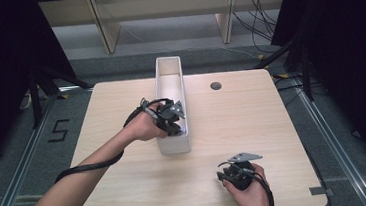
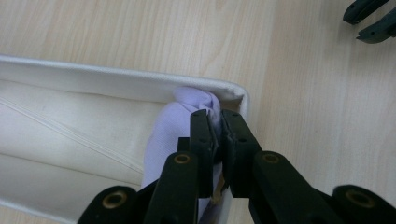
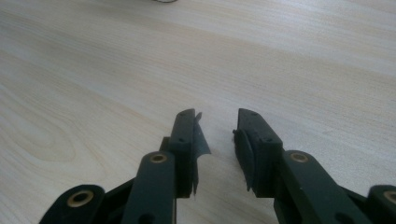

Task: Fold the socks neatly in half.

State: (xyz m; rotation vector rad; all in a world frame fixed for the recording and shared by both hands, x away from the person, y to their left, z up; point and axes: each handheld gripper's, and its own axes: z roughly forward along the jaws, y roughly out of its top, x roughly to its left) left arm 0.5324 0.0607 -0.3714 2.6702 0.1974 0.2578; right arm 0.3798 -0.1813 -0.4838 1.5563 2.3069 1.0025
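Note:
A long white fabric bin point(image 1: 168, 69) stands on the wooden table, running away from the person. A pale lilac cloth point(image 2: 173, 126) lies bunched in the bin's near corner. My left gripper point(image 2: 218, 114) reaches into that corner from the left, and its jaws are shut on a fold of the lilac cloth. In the high view the left gripper point(image 1: 175, 126) sits over the bin's near end. My right gripper point(image 3: 217, 119) rests low over bare tabletop at the front right, open with nothing between its jaws. The right gripper point(image 1: 232, 171) is well apart from the bin.
The bin's white inner wall point(image 2: 70, 126) stretches away to the left in the left gripper view. A round grommet hole point(image 1: 215, 85) sits in the table at the back right. Dark stands and cables flank the table.

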